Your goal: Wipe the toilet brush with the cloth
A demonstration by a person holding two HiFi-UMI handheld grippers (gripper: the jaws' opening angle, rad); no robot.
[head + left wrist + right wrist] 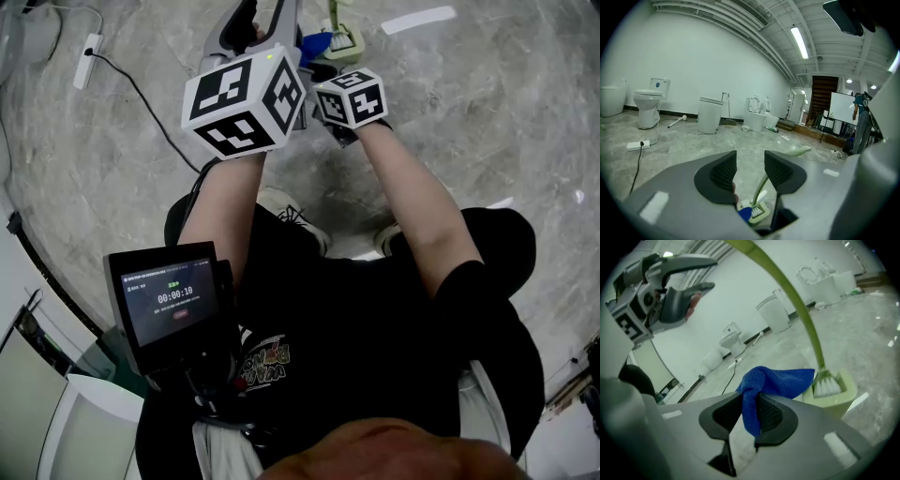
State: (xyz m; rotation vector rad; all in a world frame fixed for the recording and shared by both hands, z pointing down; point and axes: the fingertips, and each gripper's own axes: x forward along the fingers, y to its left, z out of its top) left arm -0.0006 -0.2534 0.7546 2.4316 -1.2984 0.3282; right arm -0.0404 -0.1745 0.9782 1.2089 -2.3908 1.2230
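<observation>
Right hand-held gripper (749,403): jaws narrow, clamped on a fold of the blue cloth (776,383). The rest of the cloth bunches up above the pads, toward frame centre.

Left hand-held gripper (750,164): jaws apart, nothing between the pads. In the right gripper view it sits upper left, well above the cloth.

Toilet brush (826,384): stands head-down in a pale green holder (843,397) on the grey floor (684,140), centre right of the right gripper view. Its green handle (799,310) runs up and left out of the top of the frame. The cloth's far edge sits right at the white bristles. Can't tell if it touches them.

Left gripper view: brush and holder show low in the gap below the jaws, with the cloth just left of them. The handle leans up to the right, past the right jaw, not inside the grip.

Head view: both marker cubes upper centre, cloth and holder just above them at the top edge.

Background: several white toilets (648,107) along the far wall, power strip (637,145) with cable on the floor at left.
</observation>
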